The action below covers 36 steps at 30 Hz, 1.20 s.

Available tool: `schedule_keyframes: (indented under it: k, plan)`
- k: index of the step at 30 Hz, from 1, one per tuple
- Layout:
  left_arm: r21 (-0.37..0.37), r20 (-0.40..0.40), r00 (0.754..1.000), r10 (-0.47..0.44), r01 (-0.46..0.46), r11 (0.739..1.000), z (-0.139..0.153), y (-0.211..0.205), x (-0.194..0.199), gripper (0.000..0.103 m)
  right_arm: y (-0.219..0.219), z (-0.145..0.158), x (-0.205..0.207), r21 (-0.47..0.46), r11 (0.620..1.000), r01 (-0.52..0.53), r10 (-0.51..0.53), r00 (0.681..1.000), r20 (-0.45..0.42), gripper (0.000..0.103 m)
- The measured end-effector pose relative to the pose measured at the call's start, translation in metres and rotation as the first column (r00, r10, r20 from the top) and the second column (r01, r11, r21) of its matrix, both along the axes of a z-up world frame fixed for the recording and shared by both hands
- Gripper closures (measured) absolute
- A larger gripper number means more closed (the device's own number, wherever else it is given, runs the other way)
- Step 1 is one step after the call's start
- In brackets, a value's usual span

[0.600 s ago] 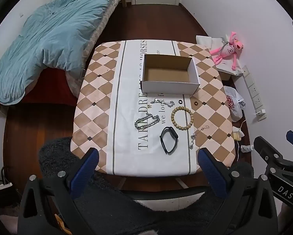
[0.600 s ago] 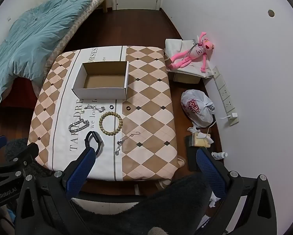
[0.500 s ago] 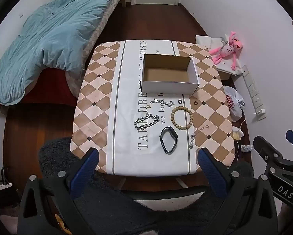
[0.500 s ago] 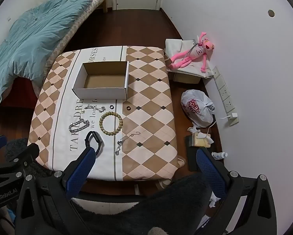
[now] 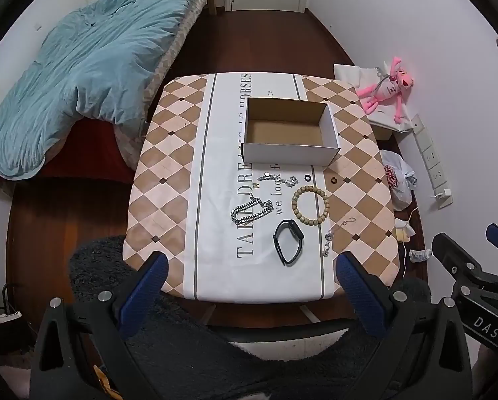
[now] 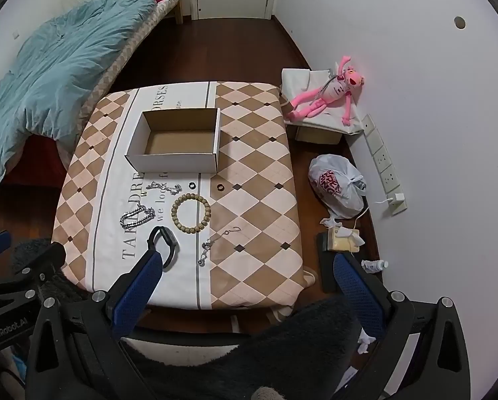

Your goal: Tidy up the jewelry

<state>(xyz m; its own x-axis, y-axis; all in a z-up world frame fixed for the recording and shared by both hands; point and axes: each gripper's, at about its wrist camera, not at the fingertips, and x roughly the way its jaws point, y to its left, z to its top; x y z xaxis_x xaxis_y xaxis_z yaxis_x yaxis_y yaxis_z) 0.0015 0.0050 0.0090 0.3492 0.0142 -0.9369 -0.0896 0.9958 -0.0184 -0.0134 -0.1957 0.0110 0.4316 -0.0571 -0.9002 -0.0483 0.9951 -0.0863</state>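
From my right wrist view, my right gripper's left finger (image 6: 139, 295) covers part of the black band (image 6: 169, 245). The 2 small rings (image 5: 307, 178) are too tiny to identify.

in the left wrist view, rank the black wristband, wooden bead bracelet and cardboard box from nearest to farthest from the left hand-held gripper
1. Black wristband, on the cloth's near part.
2. Wooden bead bracelet, just beyond it, slightly right.
3. Cardboard box, farthest, at the table's middle.
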Motion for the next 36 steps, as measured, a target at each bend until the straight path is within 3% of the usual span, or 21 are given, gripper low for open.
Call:
schedule_keyframes:
  k: [36]
  plan:
    - [-0.004, 0.022, 1.000, -0.001, 0.001, 1.000, 0.012, 0.001, -0.002, 0.000, 0.000, 0.010, -0.003, 0.001, 1.000, 0.002, -0.002, 1.000, 0.015, 0.000]
